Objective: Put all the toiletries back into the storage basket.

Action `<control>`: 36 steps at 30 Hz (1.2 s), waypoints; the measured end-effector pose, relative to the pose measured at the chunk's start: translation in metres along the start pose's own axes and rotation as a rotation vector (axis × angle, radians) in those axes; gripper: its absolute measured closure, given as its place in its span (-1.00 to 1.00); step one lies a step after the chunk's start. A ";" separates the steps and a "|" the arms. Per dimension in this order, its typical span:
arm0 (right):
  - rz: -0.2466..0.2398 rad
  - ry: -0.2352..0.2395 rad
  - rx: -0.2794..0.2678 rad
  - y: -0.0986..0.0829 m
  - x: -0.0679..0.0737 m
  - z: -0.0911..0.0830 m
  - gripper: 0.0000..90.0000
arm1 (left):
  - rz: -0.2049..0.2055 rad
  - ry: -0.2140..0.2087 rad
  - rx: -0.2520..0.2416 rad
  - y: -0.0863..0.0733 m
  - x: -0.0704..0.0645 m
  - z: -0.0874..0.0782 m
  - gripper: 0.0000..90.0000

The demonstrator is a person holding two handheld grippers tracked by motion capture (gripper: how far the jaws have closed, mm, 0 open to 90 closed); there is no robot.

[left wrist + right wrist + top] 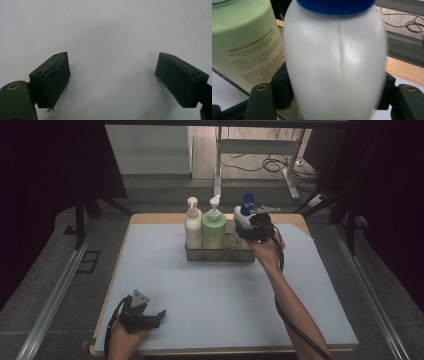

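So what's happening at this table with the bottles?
A person works at a table with a hand-held tool in each hand. The right tool is closed around a white bottle with a blue cap, the rightmost of three bottles in a clear tray. Beside it stand a green pump bottle and a cream pump bottle. The left tool rests open near the table's front edge, holding nothing.

We see a white bottle [334, 65] with a blue cap [247, 202], upright at the right end of a clear tray [200, 254] at the table's far side. Its smooth, rounded body has a faint seam down the middle and stands just beside a green bottle [242, 45].
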State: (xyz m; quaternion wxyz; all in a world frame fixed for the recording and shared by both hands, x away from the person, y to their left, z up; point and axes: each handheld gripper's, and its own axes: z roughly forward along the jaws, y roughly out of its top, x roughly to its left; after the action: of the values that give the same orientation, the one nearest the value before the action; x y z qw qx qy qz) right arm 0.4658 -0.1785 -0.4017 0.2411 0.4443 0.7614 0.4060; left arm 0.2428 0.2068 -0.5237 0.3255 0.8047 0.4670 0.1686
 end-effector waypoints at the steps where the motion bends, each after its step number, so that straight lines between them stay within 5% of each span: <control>1: 0.000 0.005 0.001 0.000 -0.001 -0.003 -0.25 | 0.000 0.000 0.000 0.000 0.000 0.000 -0.73; 22: -0.085 0.060 0.050 -0.018 -0.014 -0.045 -0.04 | 0.000 0.001 0.001 0.000 0.000 0.000 -0.73; 28: -0.041 0.035 0.038 -0.027 -0.025 -0.049 -0.04 | 0.000 0.001 0.001 0.000 0.000 0.000 -0.73; 36: 0.032 0.055 0.047 -0.034 -0.036 -0.042 0.28 | 0.000 0.001 0.001 0.000 0.000 0.000 -0.73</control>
State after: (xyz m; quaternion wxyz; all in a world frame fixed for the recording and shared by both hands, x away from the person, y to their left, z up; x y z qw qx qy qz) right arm 0.4371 -0.2363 -0.4065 0.2030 0.4505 0.7699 0.4038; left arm 0.2427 0.2067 -0.5237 0.3249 0.8047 0.4673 0.1687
